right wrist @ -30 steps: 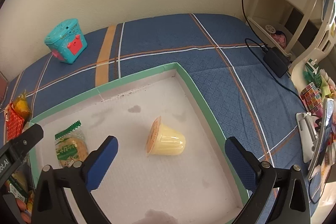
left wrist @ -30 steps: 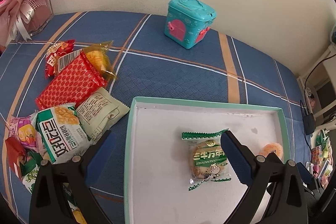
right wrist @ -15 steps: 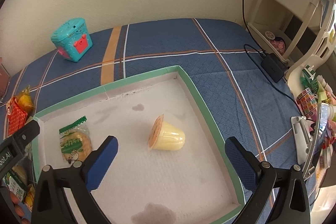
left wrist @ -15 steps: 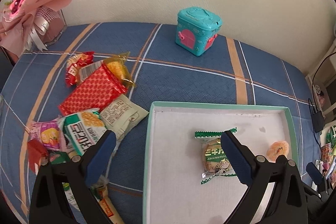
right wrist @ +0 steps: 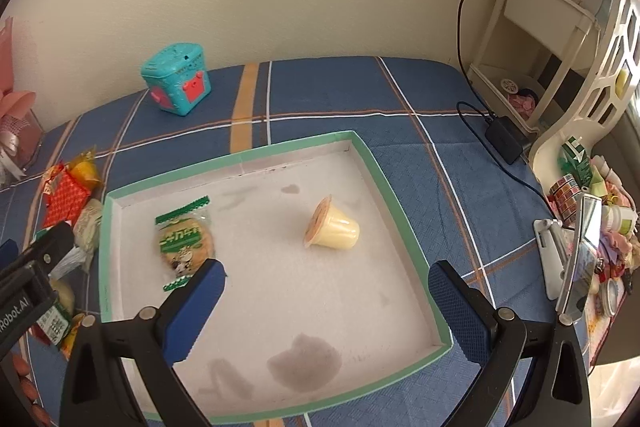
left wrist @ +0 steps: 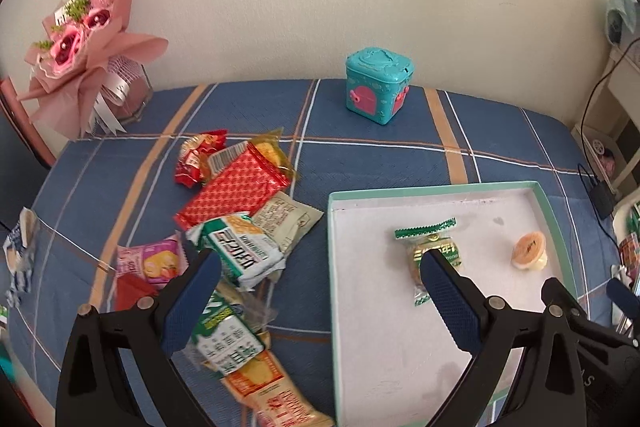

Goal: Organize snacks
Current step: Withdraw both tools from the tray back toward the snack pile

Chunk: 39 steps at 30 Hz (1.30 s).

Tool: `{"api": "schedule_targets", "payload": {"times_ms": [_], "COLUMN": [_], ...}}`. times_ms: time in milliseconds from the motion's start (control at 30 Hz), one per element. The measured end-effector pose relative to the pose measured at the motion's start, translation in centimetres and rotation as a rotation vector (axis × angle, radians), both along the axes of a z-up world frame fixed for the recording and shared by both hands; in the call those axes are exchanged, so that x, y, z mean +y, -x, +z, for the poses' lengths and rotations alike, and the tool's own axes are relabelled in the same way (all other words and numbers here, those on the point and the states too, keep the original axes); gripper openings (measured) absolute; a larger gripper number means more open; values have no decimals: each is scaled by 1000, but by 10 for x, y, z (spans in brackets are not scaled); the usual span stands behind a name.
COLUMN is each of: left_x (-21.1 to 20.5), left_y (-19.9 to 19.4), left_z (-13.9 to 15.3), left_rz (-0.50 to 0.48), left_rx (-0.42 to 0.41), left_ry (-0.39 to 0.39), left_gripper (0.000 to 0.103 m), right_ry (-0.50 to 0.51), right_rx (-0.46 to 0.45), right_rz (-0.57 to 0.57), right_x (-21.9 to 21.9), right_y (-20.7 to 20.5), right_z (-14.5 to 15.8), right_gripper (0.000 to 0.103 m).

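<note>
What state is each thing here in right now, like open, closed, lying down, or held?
Left tool: open, holding nothing.
Right tool: open, holding nothing.
Tray: open-topped, stained, holding two snacks.
Jelly cup: sealed, tipped on its side in the tray.
Green-wrapped biscuit: sealed, lying flat in the tray.
Snack pile: loose and overlapping on the cloth beside the tray.
Teal toy box: closed, upright.

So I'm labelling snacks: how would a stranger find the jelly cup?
Look in the green-rimmed tray on the blue plaid cloth. Only two snacks lie inside; the jelly cup is the yellow tub on its side, not the flat green-wrapped biscuit.
</note>
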<state>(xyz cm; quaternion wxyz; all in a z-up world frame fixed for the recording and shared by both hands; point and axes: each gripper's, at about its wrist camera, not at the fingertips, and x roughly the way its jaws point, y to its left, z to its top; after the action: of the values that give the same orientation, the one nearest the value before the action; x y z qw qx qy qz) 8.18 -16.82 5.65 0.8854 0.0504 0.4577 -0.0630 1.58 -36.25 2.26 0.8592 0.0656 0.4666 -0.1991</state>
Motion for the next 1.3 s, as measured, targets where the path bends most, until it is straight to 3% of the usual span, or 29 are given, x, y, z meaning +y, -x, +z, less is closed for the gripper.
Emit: {"api": "schedule_targets", "payload": {"times_ms": [133,267,500,933,1100,1300], "left_x": [16,34,75,111,135,163], "left_y": [14,23,38,66,70,71], "left_z": [12,14,3,-10,-21,-33], "left_rz": [-17,3,94,141,193,287], "left_rx": [-22,7,74,139,191,229], "left_ry": [-10,-8,10,59,125,138], "left_gripper": [100,100,100,100,100,100], "right_ry": [-16,-59,-54,-100,-135,-181], "right_rx": [-11,-23,-21,48,72,68], "right_rz": [14,25,68,176,196,291], "right_x": [10,20,48,98,111,141], "right_y": [10,19,37,63,64,54], "right_z": [6,10,7,-19,-26,-28], "right_gripper": [103,103,103,103,102,100]}}
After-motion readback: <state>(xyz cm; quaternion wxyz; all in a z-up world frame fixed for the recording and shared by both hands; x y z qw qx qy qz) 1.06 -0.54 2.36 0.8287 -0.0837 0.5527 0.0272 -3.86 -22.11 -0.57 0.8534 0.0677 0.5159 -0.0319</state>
